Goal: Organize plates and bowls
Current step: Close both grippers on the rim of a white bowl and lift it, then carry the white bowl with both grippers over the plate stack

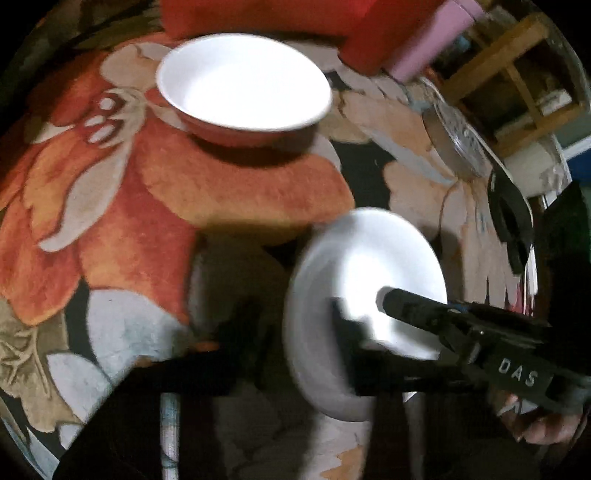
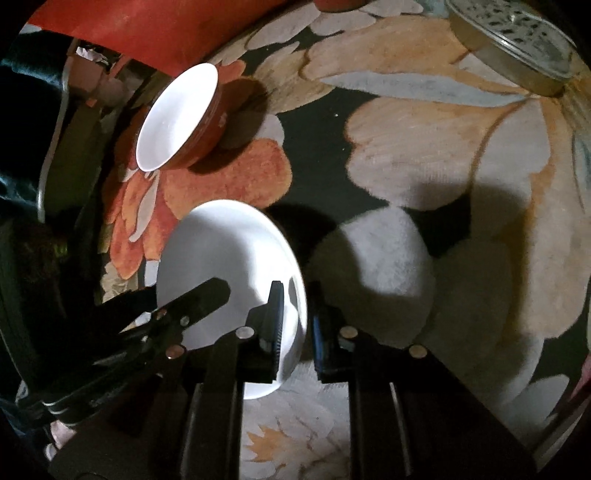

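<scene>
A white plate [image 1: 365,258] [image 2: 221,251] hangs tilted just above the floral rug. In the right wrist view my right gripper [image 2: 297,317] is shut on the plate's near right rim, one finger on each face. That gripper reaches in from the right in the left wrist view, its top finger [image 1: 395,301] lying on the plate. My left gripper [image 1: 299,328] is blurred and dark, shut on the plate's left rim; its upper finger [image 2: 210,293] lies over the plate. A bowl [image 1: 240,81] [image 2: 177,118], white inside and red outside, sits on the rug beyond the plate, apart from both grippers.
A thick floral rug [image 2: 424,147] covers the floor. A round metal-rimmed glass lid or tray [image 2: 517,44] [image 1: 458,140] lies at the far right. Red fabric [image 1: 258,18] borders the rug behind the bowl. A wooden shelf [image 1: 517,74] stands at the upper right. A hand [image 1: 546,424] holds the right gripper.
</scene>
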Demonstrator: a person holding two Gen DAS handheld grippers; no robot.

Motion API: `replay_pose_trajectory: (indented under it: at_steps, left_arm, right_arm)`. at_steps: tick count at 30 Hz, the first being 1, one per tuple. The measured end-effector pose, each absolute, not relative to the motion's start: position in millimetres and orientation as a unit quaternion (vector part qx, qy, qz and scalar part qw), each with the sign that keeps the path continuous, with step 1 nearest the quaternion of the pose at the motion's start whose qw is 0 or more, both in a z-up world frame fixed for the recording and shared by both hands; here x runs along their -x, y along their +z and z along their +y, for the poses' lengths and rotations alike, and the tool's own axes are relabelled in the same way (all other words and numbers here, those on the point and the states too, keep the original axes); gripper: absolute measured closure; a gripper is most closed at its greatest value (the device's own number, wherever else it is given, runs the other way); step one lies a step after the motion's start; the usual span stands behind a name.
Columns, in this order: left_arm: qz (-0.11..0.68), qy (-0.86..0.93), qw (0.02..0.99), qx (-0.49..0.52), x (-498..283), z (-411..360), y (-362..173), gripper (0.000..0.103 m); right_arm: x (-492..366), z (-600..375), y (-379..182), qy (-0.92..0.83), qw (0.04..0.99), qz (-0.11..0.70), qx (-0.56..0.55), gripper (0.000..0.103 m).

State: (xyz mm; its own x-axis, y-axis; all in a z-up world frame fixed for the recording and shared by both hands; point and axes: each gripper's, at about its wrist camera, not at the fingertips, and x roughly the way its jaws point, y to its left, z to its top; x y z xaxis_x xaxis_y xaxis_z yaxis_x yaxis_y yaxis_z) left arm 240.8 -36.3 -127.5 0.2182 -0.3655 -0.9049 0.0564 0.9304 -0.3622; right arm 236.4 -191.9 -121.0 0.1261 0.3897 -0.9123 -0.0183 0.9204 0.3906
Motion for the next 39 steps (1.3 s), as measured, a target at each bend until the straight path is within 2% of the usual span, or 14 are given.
replay_pose_trajectory:
  at_steps: [3, 15, 28, 39]
  left_arm:
    - [0.605, -0.136, 0.776, 0.118, -237.7, -39.5, -125.8, 0.093]
    - [0.596, -0.154, 0.780, 0.111, -217.3, -40.4, -110.5, 0.093]
    - [0.574, -0.187, 0.791, 0.094, -181.5, -72.4, -41.2, 0.093]
    - [0.556, -0.230, 0.796, 0.067, -156.1, -118.2, 8.9, 0.093]
  right_arm:
    - [-242.2, -190.4, -122.4, 0.127, 0.741, 0.645, -0.137, 0.088]
    - [-223.1, -189.2, -100.8, 0.127, 0.747, 0.643, -0.107, 0.091]
    - [-183.1, -210.2, -32.9, 0.094, 0.747, 0.652, -0.085, 0.091]
    - [-135.7, -259.2, 11.0, 0.059, 0.757, 0.637, -0.134, 0.091]
